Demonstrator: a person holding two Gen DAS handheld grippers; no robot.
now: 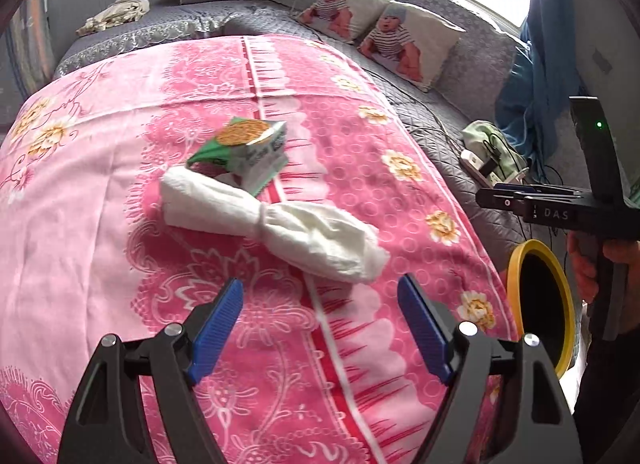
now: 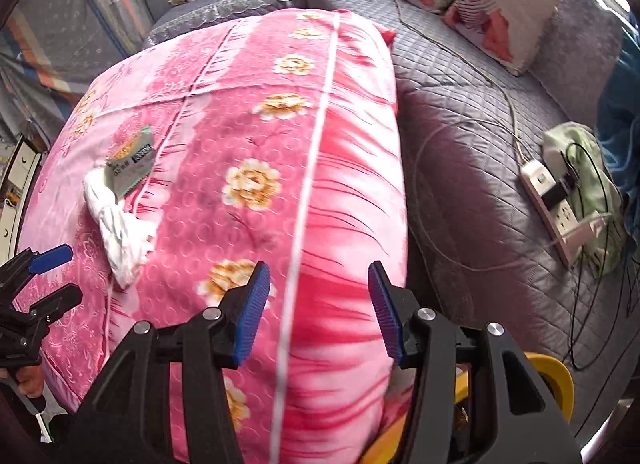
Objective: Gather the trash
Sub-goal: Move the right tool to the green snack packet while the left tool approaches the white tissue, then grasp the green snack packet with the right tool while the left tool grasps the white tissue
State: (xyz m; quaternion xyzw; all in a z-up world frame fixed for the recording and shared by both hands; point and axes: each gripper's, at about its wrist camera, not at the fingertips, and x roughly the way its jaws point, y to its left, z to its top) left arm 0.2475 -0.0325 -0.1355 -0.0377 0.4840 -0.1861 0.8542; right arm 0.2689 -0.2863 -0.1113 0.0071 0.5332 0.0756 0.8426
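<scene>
A white tied plastic bag [image 1: 276, 223] lies on the pink flowered blanket [image 1: 120, 183], with a green biscuit wrapper [image 1: 244, 147] just behind it. My left gripper [image 1: 320, 324] is open and empty, a short way in front of the bag. A yellow-rimmed bin [image 1: 540, 304] stands beside the bed at the right. My right gripper [image 2: 318, 312] is open and empty above the blanket's right edge, over the bin [image 2: 552, 380]. The bag [image 2: 120, 232] and wrapper [image 2: 132, 163] show far left in the right wrist view.
A grey quilted bedspread [image 2: 480, 143] carries a power strip [image 2: 552, 203] with cables, a green cloth [image 2: 588, 167] and two baby-print pillows [image 1: 408, 43]. The right gripper's body [image 1: 560, 207] shows at right in the left wrist view.
</scene>
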